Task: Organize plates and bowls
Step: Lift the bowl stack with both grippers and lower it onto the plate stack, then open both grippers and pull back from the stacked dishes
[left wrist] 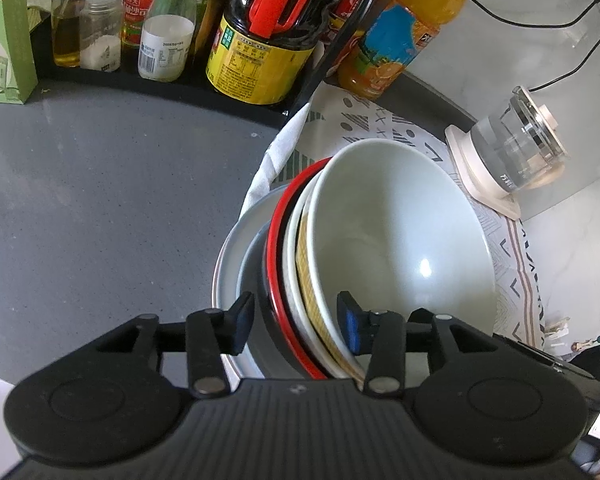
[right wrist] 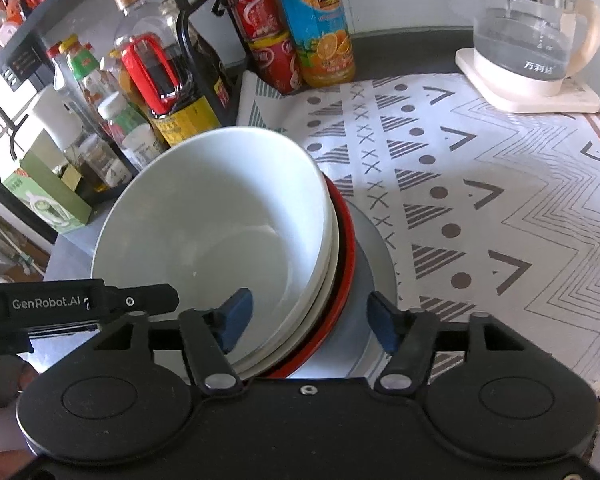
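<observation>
Left wrist view: the left gripper (left wrist: 296, 320) is spread open, its blue-padded fingers (left wrist: 242, 322) straddling the near rims of a nested stack. The stack consists of a pale green bowl (left wrist: 400, 236) on top, a white bowl (left wrist: 296, 280) under it, a red-rimmed black bowl (left wrist: 274, 256), and a grey plate (left wrist: 230, 256) at the base. The stack leans toward the right. The plate overlaps the left edge of a patterned cloth (left wrist: 380, 120). To the left, the grey countertop (left wrist: 100, 200) is bare up to a rack of bottles (left wrist: 256, 40). A glass kettle (left wrist: 516, 148) stands beyond on the right.

Right wrist view: the right gripper (right wrist: 310, 316) is likewise open, straddling the stack's rims from the opposite side. The cloth is unobstructed out to the kettle.
</observation>
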